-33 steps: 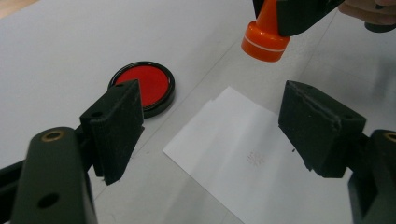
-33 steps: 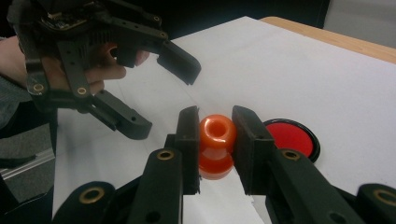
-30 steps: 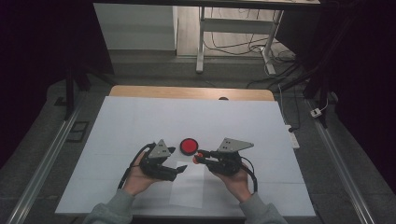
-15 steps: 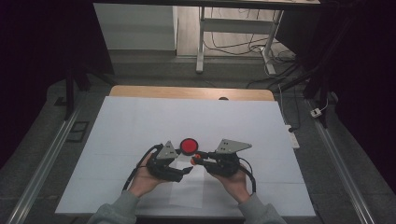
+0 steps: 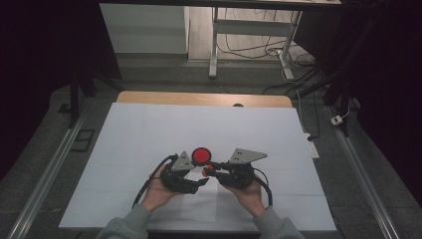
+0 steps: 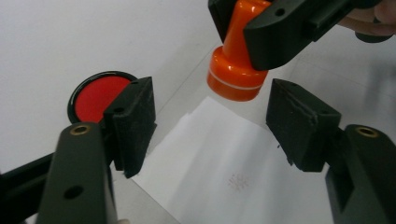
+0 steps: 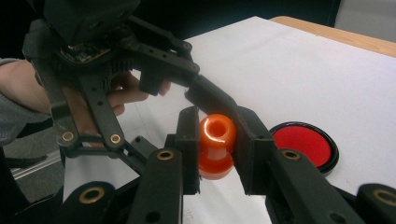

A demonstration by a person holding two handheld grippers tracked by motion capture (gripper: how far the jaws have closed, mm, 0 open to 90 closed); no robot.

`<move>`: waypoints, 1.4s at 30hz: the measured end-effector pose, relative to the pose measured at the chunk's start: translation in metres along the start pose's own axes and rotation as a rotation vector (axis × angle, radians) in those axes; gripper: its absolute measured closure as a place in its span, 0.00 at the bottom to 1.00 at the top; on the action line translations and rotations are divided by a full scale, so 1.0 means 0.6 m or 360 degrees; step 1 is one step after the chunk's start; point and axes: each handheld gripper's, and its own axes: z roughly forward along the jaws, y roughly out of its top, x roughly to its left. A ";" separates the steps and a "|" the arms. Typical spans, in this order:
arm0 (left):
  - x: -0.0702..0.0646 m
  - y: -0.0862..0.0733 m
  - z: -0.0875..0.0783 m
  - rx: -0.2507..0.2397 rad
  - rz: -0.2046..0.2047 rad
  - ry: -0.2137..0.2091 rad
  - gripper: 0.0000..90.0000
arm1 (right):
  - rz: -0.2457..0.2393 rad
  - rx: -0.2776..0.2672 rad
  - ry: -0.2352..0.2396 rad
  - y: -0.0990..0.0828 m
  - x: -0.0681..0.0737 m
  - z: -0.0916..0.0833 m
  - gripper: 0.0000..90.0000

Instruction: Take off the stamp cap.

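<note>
Since the earlier picture, both hands have come closer together at the near middle of the desk [image 5: 149, 124], and the left hand-held gripper [image 5: 200, 182] has just been closing its jaws part way. Nothing is pinched between them. In the left gripper view its two black pads [image 6: 133, 123] stand apart, with the paper [image 6: 224, 172] lying flat on the desk under the gap. A faint round mark shows on that paper.

At about 12 o'clock from the left hand-held gripper sits the red ink pad [image 5: 201, 155], round with a black rim, flat on the white cover.

At 3 o'clock from the left one is the right hand-held gripper [image 5: 209, 171]. Its jaws are squeezed tight on the neck of the orange stamp [image 7: 215, 147]. The stamp hangs in the air, its wide foot tilted down toward the paper and not touching it. In the left gripper view the stamp sits at about 12 o'clock, just past the open pads.
</note>
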 end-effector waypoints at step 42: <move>-0.013 -0.001 0.014 0.0016 0.0116 0.0009 0.70 | 0.0010 0.0015 0.0022 -0.003 0.003 0.009 0.80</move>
